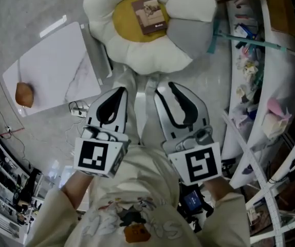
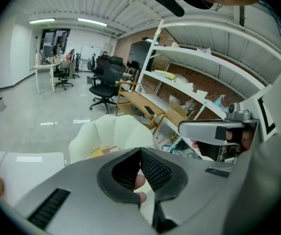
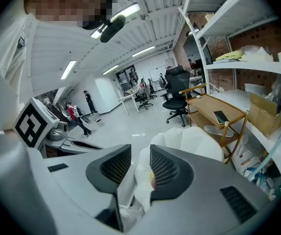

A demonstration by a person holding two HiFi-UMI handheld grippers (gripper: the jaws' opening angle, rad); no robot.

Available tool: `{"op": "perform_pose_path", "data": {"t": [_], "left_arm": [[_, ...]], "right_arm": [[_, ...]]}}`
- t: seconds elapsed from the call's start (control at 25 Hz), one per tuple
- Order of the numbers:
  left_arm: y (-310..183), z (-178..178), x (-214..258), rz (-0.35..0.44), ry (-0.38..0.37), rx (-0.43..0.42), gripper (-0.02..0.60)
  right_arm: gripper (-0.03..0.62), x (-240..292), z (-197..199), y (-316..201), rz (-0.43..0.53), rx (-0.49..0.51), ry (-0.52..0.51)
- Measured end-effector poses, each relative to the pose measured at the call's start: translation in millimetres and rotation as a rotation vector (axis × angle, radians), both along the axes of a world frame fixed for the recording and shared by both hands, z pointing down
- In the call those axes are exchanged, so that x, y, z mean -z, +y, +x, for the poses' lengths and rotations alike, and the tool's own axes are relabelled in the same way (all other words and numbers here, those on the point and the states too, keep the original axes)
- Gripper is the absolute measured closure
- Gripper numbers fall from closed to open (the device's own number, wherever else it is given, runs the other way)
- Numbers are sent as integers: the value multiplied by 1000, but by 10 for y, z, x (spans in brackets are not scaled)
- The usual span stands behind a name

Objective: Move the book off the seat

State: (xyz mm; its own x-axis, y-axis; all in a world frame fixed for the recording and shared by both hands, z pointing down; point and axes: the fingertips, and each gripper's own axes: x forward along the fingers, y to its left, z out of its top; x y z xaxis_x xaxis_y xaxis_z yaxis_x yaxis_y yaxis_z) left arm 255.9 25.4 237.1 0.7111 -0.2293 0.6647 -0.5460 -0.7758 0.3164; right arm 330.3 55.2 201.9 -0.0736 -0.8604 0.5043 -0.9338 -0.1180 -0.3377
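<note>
Hovering short of the flower-shaped seat cushion [image 1: 137,53], I am holding the left gripper [image 1: 120,91] clenched on nothing and the right gripper [image 1: 164,87] slightly parted, empty. The book [image 1: 149,14] is lying flat on the cushion's yellow centre, at the top of the frame. It looks light, thin and stiff, so I am planning a pinch on its near edge.

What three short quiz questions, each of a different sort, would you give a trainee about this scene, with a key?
1. True or false: the book lies on the floor.
2. Which has its jaws apart: A the left hand-held gripper, B the right hand-held gripper, C neither?
3. Fill in: the centre of the seat, under the book, is ___ in colour.
Key: 1 false, it lies on the seat. 2 B; the left hand-held gripper is shut. 3 yellow.
</note>
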Motion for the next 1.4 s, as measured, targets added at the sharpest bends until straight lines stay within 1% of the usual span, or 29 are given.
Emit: {"op": "perform_pose_path", "data": {"t": [0.2,0.36,0.6,0.68,0.76,0.84,1.04,1.12,1.2,1.32,1.4], "left_arm": [[-111,-6,-431,-32,-26,-33,571],[-235,40,-703,-65,-3,9,571],[-311,55,-1160,-106,-10,11,571],[-333,30,-1319,-108,-13,11,571],[-422,9,-1463,-91,-13,55,571],[-512,2,-1620,-69,-19,72,571],[-632,43,-1890,-86,-11,131,571],[-657,53,-1991,-109,-4,150,571],[-664,68,-2127,-138,-1,148,571],[-646,116,-2452,-166,-11,129,571],[-633,131,-2670,-200,-14,148,571]], "right_arm": [[475,-423,39,-53,-47,4,18],[453,-760,-29,-134,-73,26,26],[381,-1205,-24,-284,-102,32,28],[356,-1349,-20,-326,-105,45,33],[344,-1504,-21,-355,-113,66,38],[338,-1661,-23,-376,-123,84,38],[333,-2000,-22,-425,-138,123,49],[333,-2104,8,-477,-136,127,63],[333,-2204,36,-535,-129,135,88],[333,-2397,91,-612,-132,168,122],[333,-2538,117,-667,-134,199,149]]}}
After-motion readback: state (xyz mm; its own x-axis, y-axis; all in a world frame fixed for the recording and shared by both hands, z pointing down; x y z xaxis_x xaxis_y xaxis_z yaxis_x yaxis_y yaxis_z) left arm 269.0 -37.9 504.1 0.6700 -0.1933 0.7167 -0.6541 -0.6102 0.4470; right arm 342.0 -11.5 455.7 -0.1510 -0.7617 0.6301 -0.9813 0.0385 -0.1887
